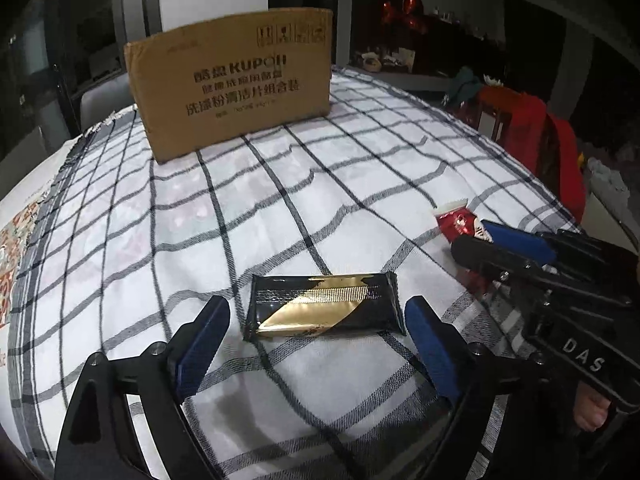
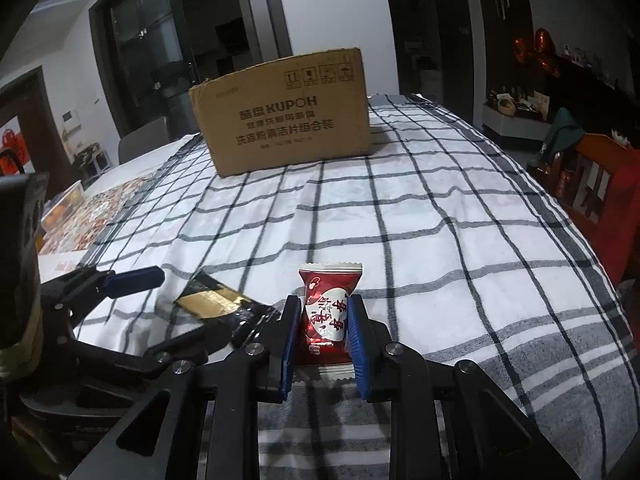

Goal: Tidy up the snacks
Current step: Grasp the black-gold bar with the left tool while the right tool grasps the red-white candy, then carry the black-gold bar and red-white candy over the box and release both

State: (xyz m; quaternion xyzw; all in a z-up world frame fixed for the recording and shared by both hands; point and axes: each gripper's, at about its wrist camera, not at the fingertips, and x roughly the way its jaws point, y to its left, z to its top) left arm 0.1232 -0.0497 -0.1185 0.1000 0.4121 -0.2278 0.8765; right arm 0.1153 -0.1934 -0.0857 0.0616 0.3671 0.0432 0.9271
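One cardboard box [image 2: 282, 114], inside unseen; two snacks: red packet [image 2: 326, 312] pinched between right fingers [image 2: 356, 344]; black-gold bar [image 1: 324, 306] between spread left fingers [image 1: 430, 344].

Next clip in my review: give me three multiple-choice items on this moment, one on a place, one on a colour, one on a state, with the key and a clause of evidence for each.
1. Where does the cardboard box stand?
A. at the far end of the checked cloth
B. on the floor
C. between the left gripper's fingers

2. What colours is the bar wrapper in front of the left gripper?
A. green and white
B. black and gold
C. plain blue

3. What state is the right gripper in?
A. wide open over bare cloth
B. shut on the red packet
C. shut on the box

Key:
1 A, the box sits on the cloth beyond both snacks.
2 B, the left wrist view shows a black wrapper with a gold band.
3 B, the right wrist view shows both blue pads pressed against the packet's sides.
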